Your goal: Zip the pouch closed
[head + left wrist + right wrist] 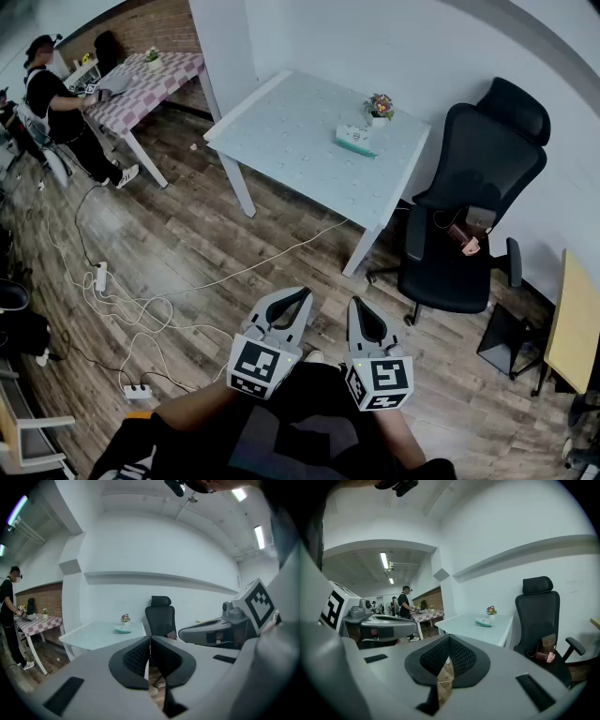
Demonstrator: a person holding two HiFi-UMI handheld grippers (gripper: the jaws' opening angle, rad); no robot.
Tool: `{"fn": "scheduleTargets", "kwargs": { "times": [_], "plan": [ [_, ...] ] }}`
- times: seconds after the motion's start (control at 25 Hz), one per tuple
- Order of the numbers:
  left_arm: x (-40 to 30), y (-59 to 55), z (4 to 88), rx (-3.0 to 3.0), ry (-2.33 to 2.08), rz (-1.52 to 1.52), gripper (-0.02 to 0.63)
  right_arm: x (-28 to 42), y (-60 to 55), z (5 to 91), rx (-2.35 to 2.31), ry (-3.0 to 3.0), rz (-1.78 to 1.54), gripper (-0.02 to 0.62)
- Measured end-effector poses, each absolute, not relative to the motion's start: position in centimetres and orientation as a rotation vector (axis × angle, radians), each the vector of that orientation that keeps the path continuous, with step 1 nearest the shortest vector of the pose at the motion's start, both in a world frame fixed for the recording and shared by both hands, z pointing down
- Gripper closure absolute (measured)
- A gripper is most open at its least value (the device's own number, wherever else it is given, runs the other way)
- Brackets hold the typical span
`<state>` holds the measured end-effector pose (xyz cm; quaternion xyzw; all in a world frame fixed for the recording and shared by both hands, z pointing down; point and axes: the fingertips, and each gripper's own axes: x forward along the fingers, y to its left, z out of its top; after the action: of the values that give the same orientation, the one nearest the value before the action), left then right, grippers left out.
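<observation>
Now | left gripper [150,641]: jaws pressed together, empty | right gripper [449,639]: jaws pressed together, empty | both side by side, pointing toward white table [281,131], well apart from it | pouch [356,141]: lying on far part of table top, just beside flower pot [379,106], untouched

Pale table [300,141] on wood floor [234,234]. On it, nr its far-right corner: small flower pot [379,106], teal-white pouch [356,141] flat just beside. Floor left of table: white cables [141,309], power strips [100,277]. Office chair [469,216] stands just right of table. Checked table [150,75] well beyond table's left end.
</observation>
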<state>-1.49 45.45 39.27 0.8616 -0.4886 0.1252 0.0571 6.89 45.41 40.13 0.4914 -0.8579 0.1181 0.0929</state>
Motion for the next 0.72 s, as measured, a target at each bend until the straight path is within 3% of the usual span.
{"fn": "scheduleTargets", "kwargs": {
  "times": [0.72],
  "plan": [
    [1.0, 44.5, 39.0, 2.642, -1.474, 0.406, 0.594, 9.3, 44.5, 40.4, 1.472, -2.563, 0.401, 0.581]
  ]
}}
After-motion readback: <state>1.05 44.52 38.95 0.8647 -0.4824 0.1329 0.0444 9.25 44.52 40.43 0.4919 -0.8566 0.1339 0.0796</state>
